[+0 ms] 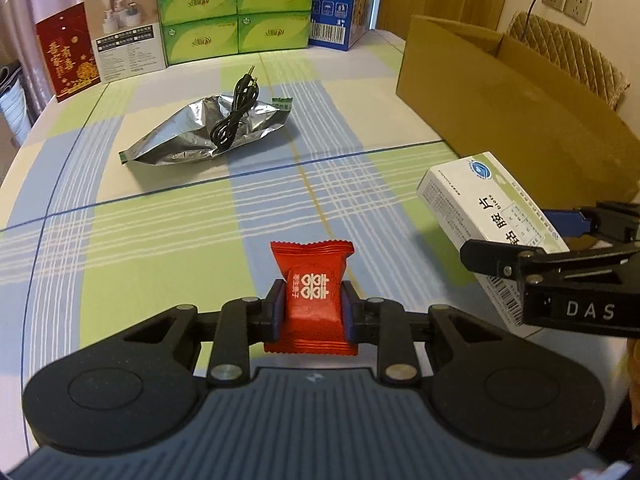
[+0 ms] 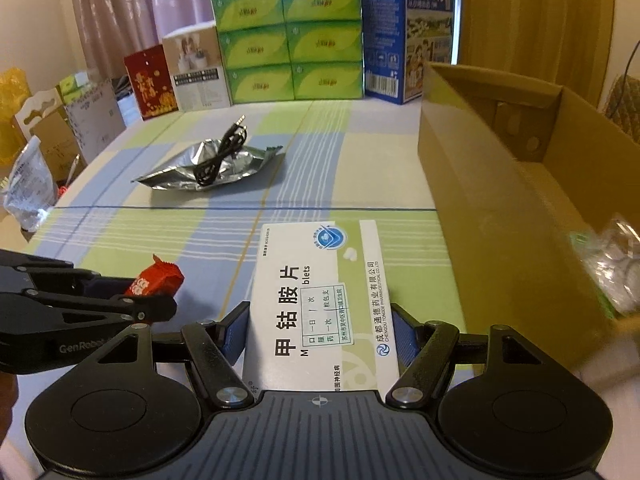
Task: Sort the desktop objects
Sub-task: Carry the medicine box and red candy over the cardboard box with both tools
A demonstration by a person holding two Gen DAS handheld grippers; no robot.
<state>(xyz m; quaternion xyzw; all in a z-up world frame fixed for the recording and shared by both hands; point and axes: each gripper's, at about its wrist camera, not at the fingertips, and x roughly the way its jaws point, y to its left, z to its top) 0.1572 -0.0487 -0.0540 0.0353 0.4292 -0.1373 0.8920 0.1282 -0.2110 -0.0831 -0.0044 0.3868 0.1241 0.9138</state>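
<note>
Taking the carton (image 2: 492,152) as your landmark, far to its left at the back of the table stand a red box (image 2: 150,82) and a white box (image 2: 198,68), then the green tissue packs (image 2: 288,40) and the blue milk box (image 2: 404,32), which stands just behind the carton's far left corner. On the checked cloth (image 1: 160,232), well to the left of the carton, a foil bag (image 1: 204,132) lies flat with a coiled black cable (image 1: 236,114) resting on top of it.

Nearer to you, your left gripper (image 1: 311,312) pinches a red candy (image 1: 312,292) between its blue pads, the wrapper's crimped ends sticking out above and below the fingers. It sits well left of the carton.

Your right gripper (image 2: 318,336) clamps a white pill box (image 2: 320,300) by its long sides, the printed face up, its far end pointing toward the foil bag. The pill box is just left of the carton's near wall, between the candy and the carton.

The carton is open at the top. A clear plastic bag (image 2: 612,264) shows at its near end, too blurred to tell its contents.
</note>
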